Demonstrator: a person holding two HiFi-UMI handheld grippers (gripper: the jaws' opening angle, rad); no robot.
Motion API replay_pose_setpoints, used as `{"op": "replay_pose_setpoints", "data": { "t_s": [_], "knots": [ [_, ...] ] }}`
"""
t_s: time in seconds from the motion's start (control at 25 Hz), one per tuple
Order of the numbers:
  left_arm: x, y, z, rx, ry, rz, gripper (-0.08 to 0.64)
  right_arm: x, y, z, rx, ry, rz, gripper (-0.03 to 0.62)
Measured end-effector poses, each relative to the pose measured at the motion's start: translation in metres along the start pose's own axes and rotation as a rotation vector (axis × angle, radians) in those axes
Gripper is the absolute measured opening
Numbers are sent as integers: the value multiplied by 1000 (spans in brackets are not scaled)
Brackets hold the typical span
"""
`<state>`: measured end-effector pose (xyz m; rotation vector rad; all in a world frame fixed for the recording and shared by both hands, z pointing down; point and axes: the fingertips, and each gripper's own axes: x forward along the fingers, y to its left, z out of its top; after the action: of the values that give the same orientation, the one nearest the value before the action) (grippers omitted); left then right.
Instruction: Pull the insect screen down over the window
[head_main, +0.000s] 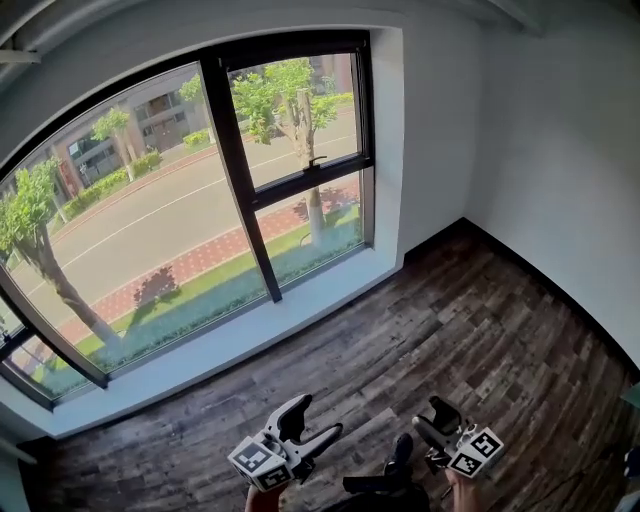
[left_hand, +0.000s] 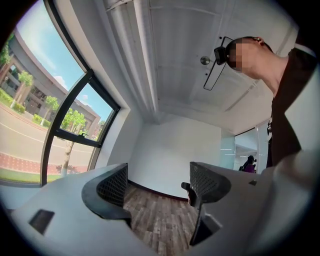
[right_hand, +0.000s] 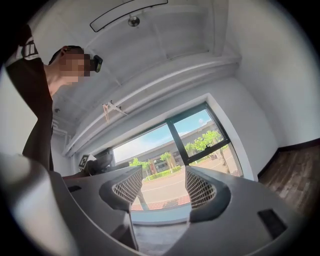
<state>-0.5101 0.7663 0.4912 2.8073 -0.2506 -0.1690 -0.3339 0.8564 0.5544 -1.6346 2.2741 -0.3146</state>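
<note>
Open room: a broad stretch of bare wooden floor (head_main: 470, 320) lies between the grippers and the window (head_main: 180, 220), bounded on the right by a white wall (head_main: 560, 130) with a dark skirting line at its foot. A pale sill (head_main: 300, 310) runs along the window's lower edge. Both grippers are held low at the bottom of the head view, well apart from the window and side by side, marker cubes toward the person. The left gripper (head_main: 312, 422) is tilted up and points along the room toward a far white wall; in its own view its fingers (left_hand: 112, 185) stand wide with only floor and wall between them. The right gripper (head_main: 432, 422) faces the window; its fingers (right_hand: 205, 190) also stand wide, with nothing held and the glass seen between them. The window has a dark frame with one upright bar and a cross rail on the right pane, which carries a small handle (head_main: 317, 160). The glass gives a clear sight of road and trees; the insect screen itself cannot be made out in any view.
</note>
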Motion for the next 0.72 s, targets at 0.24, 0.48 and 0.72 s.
{"op": "replay_pose_setpoints", "data": {
  "t_s": [0.24, 0.48, 0.72],
  "knots": [
    [112, 50, 21, 0, -19, 71, 391, 52, -110, 49, -42, -8, 69, 253],
    [222, 70, 49, 35, -79, 68, 390, 83, -194, 116, -175, 8, 153, 253],
    [294, 106, 55, 44, -71, 72, 388, 115, -252, 162, -238, -23, 163, 175]
  ]
}}
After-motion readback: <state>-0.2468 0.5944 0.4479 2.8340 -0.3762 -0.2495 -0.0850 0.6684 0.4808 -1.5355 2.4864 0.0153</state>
